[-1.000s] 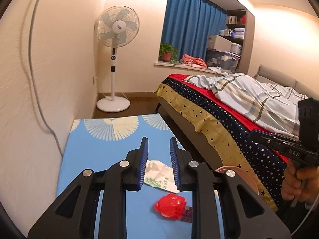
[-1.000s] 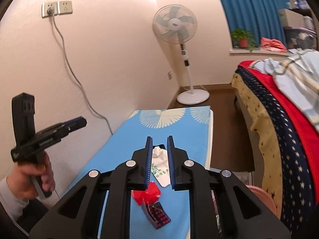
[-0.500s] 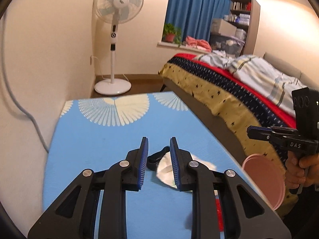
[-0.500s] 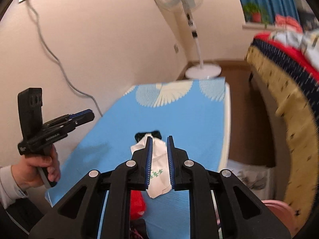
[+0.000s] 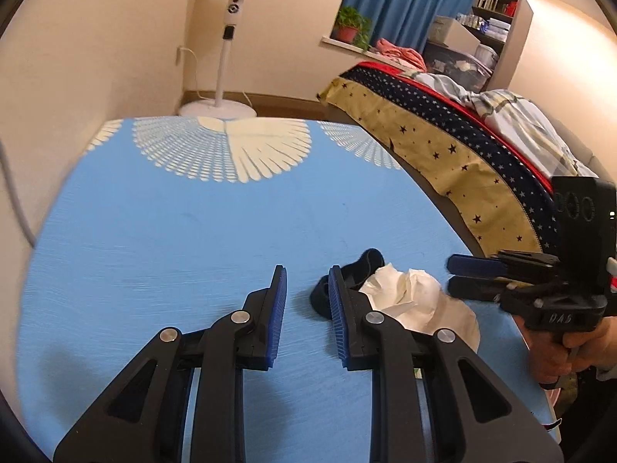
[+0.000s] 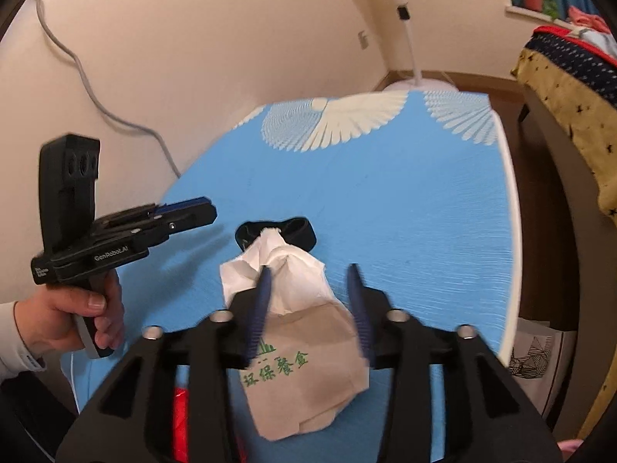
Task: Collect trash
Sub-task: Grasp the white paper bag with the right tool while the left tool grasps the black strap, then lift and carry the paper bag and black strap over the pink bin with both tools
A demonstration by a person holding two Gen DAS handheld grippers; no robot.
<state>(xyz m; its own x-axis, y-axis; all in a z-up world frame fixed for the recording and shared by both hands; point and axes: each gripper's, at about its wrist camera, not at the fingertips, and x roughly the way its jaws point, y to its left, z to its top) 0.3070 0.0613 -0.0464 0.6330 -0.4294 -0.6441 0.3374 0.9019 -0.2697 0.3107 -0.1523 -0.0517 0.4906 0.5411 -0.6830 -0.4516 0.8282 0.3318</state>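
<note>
A crumpled white tissue with a brown paper wrapper printed in green lies on the blue table; it also shows in the left wrist view. A black band lies just beyond it, and shows in the left wrist view. My right gripper is open, its jaws straddling the tissue from above. My left gripper is open and empty, just left of the black band. A red wrapper lies near, mostly hidden behind the right gripper's body.
The table stands against the wall on the left. A bed with a star-pattern cover runs along the right. A standing fan is beyond the table's far end. A patterned bag sits on the floor by the table's right edge.
Both grippers moved forward and down toward the tissue. The right gripper's jaws opened wide around the tissue. The left gripper came down beside the black band.
</note>
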